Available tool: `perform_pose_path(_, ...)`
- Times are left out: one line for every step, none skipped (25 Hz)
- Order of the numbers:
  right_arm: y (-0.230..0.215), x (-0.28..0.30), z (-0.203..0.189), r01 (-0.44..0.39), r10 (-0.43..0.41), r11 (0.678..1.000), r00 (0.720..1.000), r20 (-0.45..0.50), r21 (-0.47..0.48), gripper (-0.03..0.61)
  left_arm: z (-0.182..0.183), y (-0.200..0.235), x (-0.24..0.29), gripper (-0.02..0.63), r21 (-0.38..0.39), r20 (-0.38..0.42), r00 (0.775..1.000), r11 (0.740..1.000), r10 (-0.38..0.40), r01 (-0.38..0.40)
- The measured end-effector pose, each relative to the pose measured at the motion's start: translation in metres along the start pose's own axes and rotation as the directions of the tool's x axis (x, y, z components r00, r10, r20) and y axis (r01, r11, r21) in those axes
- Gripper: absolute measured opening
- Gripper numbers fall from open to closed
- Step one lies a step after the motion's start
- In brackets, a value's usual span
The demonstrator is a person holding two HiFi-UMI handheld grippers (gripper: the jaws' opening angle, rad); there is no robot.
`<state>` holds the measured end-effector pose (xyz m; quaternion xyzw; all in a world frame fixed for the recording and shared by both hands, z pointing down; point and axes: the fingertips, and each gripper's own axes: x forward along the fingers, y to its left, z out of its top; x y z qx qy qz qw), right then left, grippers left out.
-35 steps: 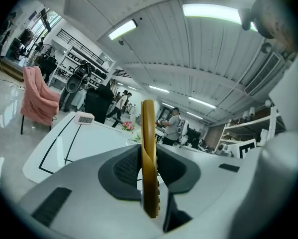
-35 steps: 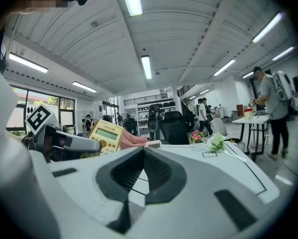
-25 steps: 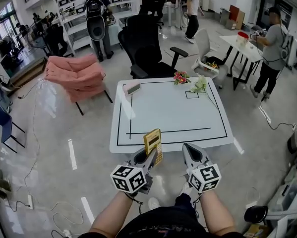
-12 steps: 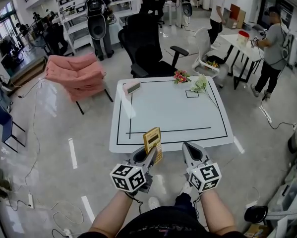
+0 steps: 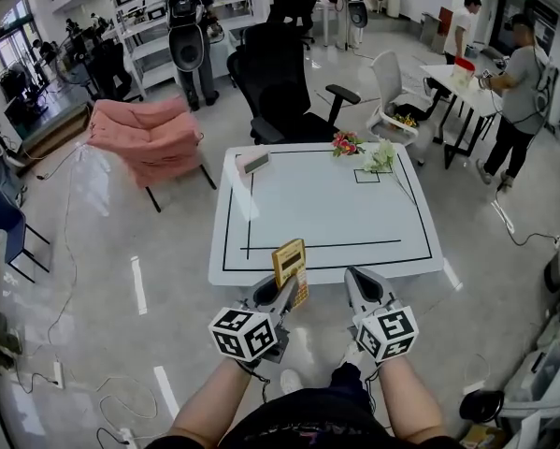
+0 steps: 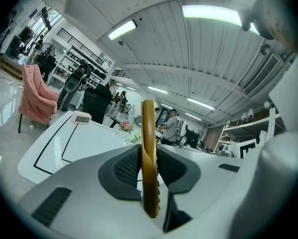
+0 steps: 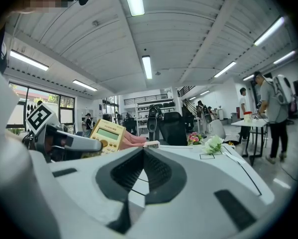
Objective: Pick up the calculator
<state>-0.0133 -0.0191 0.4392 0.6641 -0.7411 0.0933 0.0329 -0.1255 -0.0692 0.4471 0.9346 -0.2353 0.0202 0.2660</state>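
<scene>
Calculator point(image 5: 289, 264) near white table point(image 5: 326, 209), glossy workshop floor point(image 5: 102, 279)

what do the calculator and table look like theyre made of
The calculator looks like hard plastic, matte yellow-tan, with a moulded edge. The table has a smooth white top with slight sheen, maybe laminate or painted board; a glare streak shows at its left.

yellow calculator point(image 6: 149, 158) edge-on, clamped between left gripper point(image 6: 148, 171) jaws

The left gripper point(image 5: 284, 293) and right gripper point(image 5: 360, 281) are grey with black pads point(image 7: 129, 176), each with a cube point(image 5: 242, 335) of black-and-white squares just above the person's black clothes point(image 5: 308, 424).
</scene>
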Motion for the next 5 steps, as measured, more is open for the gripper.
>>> perform_pose_path(0.0004, -0.0002, 0.0002, -0.001, 0.001, 1.000, 1.000, 0.000, 0.000, 0.001, 0.0001, -0.0003, -0.0007, 0.080, 0.000, 0.001, 1.000, 1.000, 0.001, -0.001)
perform_pose_path(0.0010, -0.0006, 0.0006, -0.001, 0.001, 1.000, 1.000, 0.000, 0.000, 0.001, 0.0003, -0.0006, -0.0015, 0.080, 0.000, 0.001, 1.000, 1.000, 0.002, -0.002)
perform_pose_path(0.0017, -0.0010, 0.0009, -0.002, 0.002, 1.000, 1.000, 0.000, 0.000, 0.002, 0.0004, -0.0009, -0.0023, 0.080, 0.000, 0.002, 1.000, 1.000, 0.002, -0.002)
perform_pose_path(0.0025, -0.0015, 0.0013, -0.002, 0.002, 1.000, 1.000, 0.000, 0.000, 0.002, 0.0005, -0.0013, -0.0032, 0.080, -0.001, 0.002, 1.000, 1.000, 0.003, -0.003)
perform_pose_path(0.0033, -0.0019, 0.0016, -0.003, 0.003, 1.000, 1.000, 0.000, 0.000, 0.000, 0.0006, -0.0015, -0.0041, 0.080, -0.001, 0.003, 1.000, 1.000, 0.003, -0.003)
